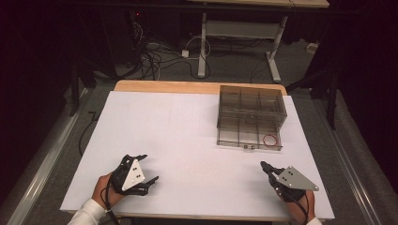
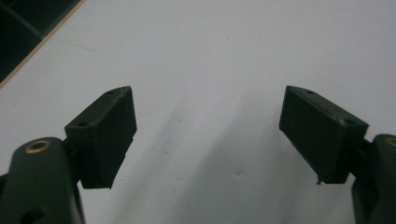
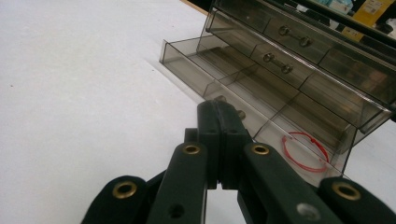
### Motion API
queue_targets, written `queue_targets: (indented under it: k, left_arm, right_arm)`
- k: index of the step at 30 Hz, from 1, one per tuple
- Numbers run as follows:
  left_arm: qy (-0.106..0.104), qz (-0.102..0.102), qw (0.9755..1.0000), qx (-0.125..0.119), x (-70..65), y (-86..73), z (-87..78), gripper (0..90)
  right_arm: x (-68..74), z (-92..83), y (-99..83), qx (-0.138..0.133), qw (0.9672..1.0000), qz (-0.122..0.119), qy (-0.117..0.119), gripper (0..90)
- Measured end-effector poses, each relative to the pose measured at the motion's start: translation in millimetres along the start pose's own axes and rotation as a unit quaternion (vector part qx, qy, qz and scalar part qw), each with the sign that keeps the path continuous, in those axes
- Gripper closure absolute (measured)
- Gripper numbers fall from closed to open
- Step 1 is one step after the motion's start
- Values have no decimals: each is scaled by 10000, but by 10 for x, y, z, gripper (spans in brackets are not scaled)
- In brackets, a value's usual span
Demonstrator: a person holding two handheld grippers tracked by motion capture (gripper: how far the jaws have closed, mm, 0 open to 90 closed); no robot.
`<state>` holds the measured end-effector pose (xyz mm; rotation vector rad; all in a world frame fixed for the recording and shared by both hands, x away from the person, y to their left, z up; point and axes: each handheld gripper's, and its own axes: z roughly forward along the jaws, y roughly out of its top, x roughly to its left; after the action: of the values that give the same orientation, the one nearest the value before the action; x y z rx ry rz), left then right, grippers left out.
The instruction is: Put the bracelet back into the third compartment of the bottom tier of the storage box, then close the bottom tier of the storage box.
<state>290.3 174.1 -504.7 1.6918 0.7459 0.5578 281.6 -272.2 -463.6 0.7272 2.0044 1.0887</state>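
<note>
A smoky clear plastic drawer cabinet point(image 1: 251, 112) stands at the back right of the white table point(image 1: 178, 140). Its bottom drawer point(image 1: 248, 138) is pulled out toward me. A red string loop point(image 1: 270, 139) lies in that drawer's right-hand compartment, the red loop point(image 3: 306, 151) just beyond my right jaws. My right gripper point(image 1: 264, 165) rests near the front right edge, shut with nothing between its jaws, pointing at the drawer. Its fingertips point(image 3: 219, 116) press together. My left gripper point(image 1: 146, 168) sits at the front left, open over bare table, its pads point(image 2: 109, 133) wide apart and empty.
The cabinet's upper drawers point(image 3: 285, 51) are closed and have small metal handles. Beyond the table's wooden far edge point(image 1: 197, 86) lie floor cables point(image 1: 155, 58) and the legs of another desk point(image 1: 202, 47). White tabletop stretches between the two grippers.
</note>
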Motion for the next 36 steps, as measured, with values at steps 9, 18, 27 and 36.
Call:
queue_targets:
  k: [9,18,27,36]
  left_arm:
    - [11,-11,10000,13,4,-2,-9,182]
    - [51,29,10000,36,-17,1,14,182]
    - [27,74,10000,53,-29,-6,19,182]
    - [48,73,9999,58,-32,-10,10,182]
  right_arm:
    - [15,74,-24,168,9998,-56,22,900]
    - [28,149,-42,551,9984,-150,56,900]
    - [-63,188,-56,779,9968,-128,-79,900]
    - [-196,335,-17,1031,9942,-120,-293,900]
